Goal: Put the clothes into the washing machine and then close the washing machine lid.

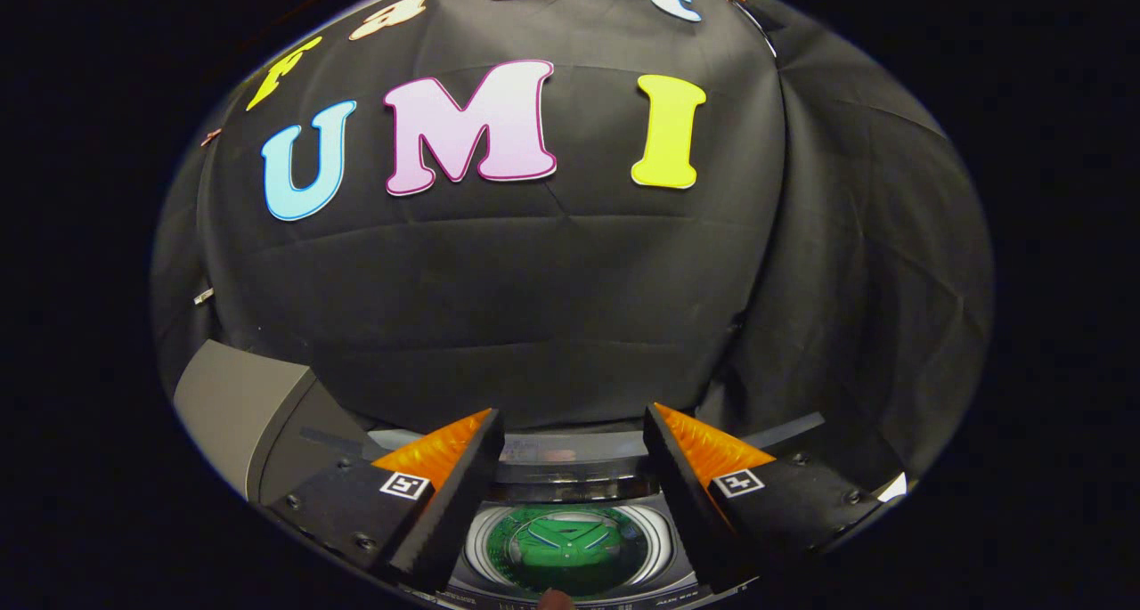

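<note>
A green garment (567,548) lies inside the round drum of the washing machine (570,481), seen from above between and below my fingers. The machine's top opening shows the drum's pale ring around the cloth, and the panel at its back edge runs between my fingertips. My gripper (573,425) hovers above the machine, open, with nothing between its fingers. The lid of the machine is hidden from me.
A grey box-like surface (233,403) stands to the left of the machine. The black cloth wall rises close behind the machine. A small rounded thing, perhaps a fingertip (557,599), shows at the machine's near edge.
</note>
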A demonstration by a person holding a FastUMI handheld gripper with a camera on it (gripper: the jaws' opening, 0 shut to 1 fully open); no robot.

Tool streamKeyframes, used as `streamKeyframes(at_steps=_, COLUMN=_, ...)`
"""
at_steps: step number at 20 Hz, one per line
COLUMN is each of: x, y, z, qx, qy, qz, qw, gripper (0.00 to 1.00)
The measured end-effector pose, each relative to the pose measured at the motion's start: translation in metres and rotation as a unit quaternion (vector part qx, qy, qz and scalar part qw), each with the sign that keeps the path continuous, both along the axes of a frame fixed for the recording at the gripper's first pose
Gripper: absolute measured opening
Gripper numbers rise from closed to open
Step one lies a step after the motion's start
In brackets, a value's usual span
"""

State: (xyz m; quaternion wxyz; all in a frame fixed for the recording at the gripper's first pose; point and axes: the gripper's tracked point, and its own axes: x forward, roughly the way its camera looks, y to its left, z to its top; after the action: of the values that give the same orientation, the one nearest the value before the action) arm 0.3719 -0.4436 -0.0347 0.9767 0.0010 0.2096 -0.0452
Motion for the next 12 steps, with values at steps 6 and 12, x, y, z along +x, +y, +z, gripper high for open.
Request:
streamKeyframes(at_steps=6, x=-0.018, y=0.001, z=-0.003, qx=0.002, qy=-0.014, qz=0.001, qw=1.0, gripper=0.99)
streamKeyframes(at_steps=12, x=-0.037, y=0.013, z=-0.041, qx=0.028, qy=0.023, qz=0.017, qw=0.999, gripper=0.97)
